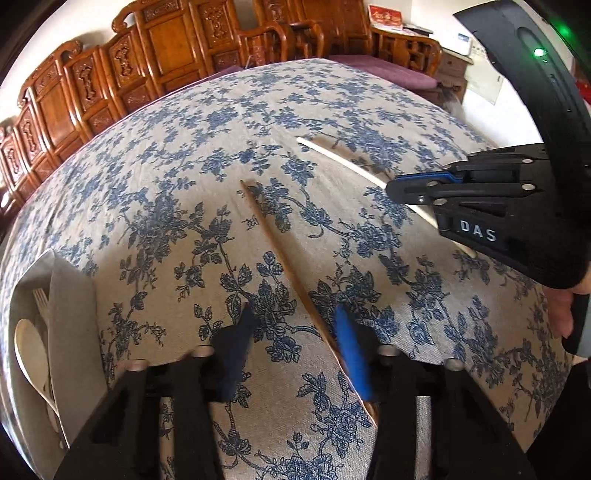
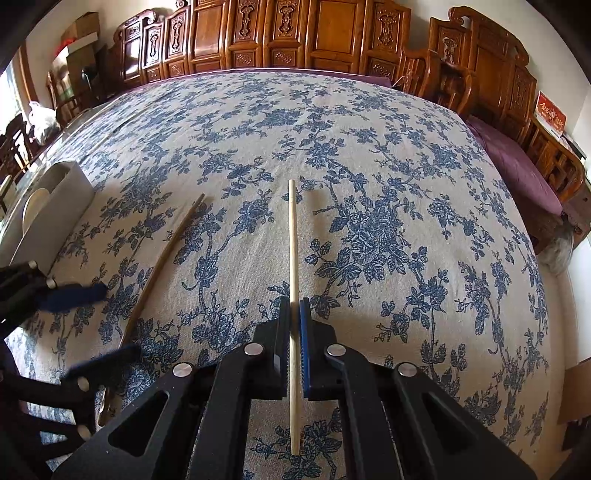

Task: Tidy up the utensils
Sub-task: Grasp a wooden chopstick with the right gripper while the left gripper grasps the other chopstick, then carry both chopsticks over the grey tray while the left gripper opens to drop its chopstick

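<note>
A brown chopstick (image 1: 275,251) lies on the floral tablecloth (image 1: 184,206), running between the jaws of my open left gripper (image 1: 291,321), close to the right blue pad. It also shows in the right wrist view (image 2: 162,258). My right gripper (image 2: 294,306) is shut on a pale chopstick (image 2: 293,236), which points away along the fingers. The right gripper (image 1: 413,190) and pale chopstick (image 1: 340,158) show in the left wrist view at the right. A grey utensil holder (image 1: 70,302) at the left holds a pale spoon (image 1: 31,350) and a fork (image 1: 41,301).
The holder also shows at the left edge of the right wrist view (image 2: 55,206). Carved wooden chairs and panels (image 2: 295,33) line the table's far side. A purple cushion (image 2: 517,166) sits on a bench at the right.
</note>
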Demonstrator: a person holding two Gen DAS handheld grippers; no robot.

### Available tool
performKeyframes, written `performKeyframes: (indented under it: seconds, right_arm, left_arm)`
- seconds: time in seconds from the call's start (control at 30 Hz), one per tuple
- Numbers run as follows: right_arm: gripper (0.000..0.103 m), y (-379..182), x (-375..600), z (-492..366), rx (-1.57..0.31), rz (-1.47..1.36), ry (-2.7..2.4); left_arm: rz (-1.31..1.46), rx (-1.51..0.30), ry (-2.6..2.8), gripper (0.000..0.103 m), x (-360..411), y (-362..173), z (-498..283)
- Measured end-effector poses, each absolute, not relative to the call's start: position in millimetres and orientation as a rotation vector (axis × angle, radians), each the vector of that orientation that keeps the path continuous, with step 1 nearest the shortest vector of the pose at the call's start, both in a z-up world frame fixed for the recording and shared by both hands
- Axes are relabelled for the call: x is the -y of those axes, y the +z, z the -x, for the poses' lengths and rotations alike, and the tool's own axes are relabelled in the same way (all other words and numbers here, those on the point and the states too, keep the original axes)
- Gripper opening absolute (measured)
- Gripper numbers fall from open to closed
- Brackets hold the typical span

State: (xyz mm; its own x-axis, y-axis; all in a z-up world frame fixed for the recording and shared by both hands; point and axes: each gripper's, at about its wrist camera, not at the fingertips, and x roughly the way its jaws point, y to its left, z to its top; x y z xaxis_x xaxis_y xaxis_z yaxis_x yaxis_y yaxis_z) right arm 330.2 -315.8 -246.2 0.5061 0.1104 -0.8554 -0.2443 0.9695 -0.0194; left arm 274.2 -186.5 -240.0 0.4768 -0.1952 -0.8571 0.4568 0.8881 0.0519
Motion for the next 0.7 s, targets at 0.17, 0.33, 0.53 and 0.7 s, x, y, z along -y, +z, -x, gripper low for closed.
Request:
performKeyframes:
  seconds: [0.17, 0.33, 0.53, 0.7]
  right_arm:
    - [0.006, -245.8, 310.3, -329.6, -1.018, 0.153, 0.219]
    - [0.006, -242.8, 302.3, -327.4, -1.008, 0.163, 0.225]
    - [0.006, -236.3, 295.6, -323.3, -0.985, 0.152, 0.236]
    - [0.006, -227.8, 291.6, -318.6, -0.957, 0.139, 0.245]
  left_arm:
    - [-0.266, -1.016, -0.407, 0.013, 175.8, -239.1, -276.6]
    - [-0.205, -1.043, -0.393, 0.004, 156.5, -238.8, -282.9]
    - [-0.181, -1.034, -0.368, 0.004, 141.1, -231.2, -282.7]
    - [-0.165, -0.999, -0.357, 0.004, 129.8, -214.2, -280.5]
